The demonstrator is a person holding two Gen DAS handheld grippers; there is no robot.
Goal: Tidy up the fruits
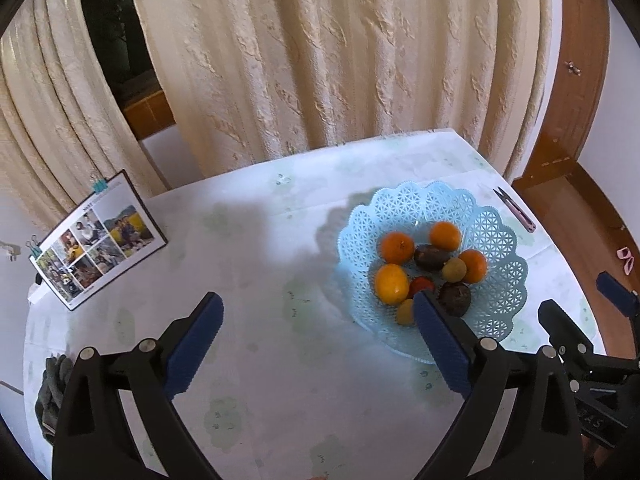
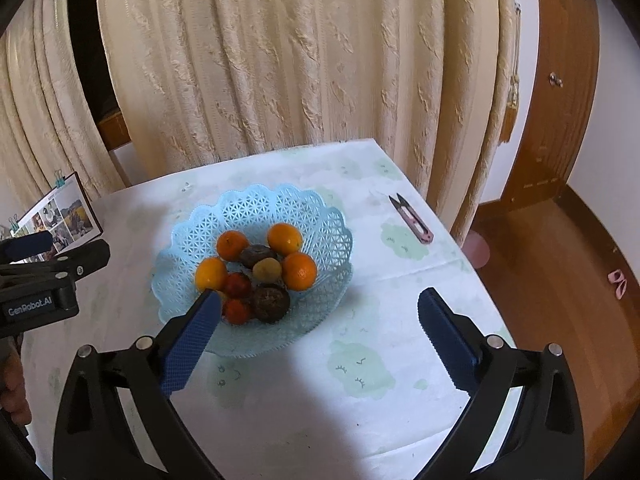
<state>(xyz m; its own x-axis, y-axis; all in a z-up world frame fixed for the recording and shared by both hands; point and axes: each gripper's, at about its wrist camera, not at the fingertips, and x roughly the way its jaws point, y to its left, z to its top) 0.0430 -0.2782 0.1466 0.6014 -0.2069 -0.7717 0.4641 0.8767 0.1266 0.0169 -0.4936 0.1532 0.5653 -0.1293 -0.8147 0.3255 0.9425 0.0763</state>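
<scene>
i see the cream curtain (image 2: 280, 64) filling the back of both views, hanging down behind the table (image 2: 304, 392), which is covered in a pale cloth with faint green cloud prints. a wooden door frame (image 2: 560, 100) stands to the right, with brown floor below it.

on the table sits the light blue lattice basket (image 2: 256, 208), toward the far right part of the cloth. all the fruits (image 2: 256, 272) i can find are piled in its middle: four oranges around the outside, two dark brownish fruits, a small yellowish one, and small red ones near the front.

a photo calendar (image 1: 100, 240) leans at the left edge of the table, held with clips. a pink thread snipper (image 2: 412, 220) lies on the cloth to the right of the basket, apart from it.

my left gripper (image 1: 318, 306) hangs over bare cloth left of the basket, its blue pads spread wide with nothing between them; the right-hand pad overlaps the basket's near rim in view. my right gripper (image 2: 320, 300) is also spread wide and empty, above the basket's near right edge.
</scene>
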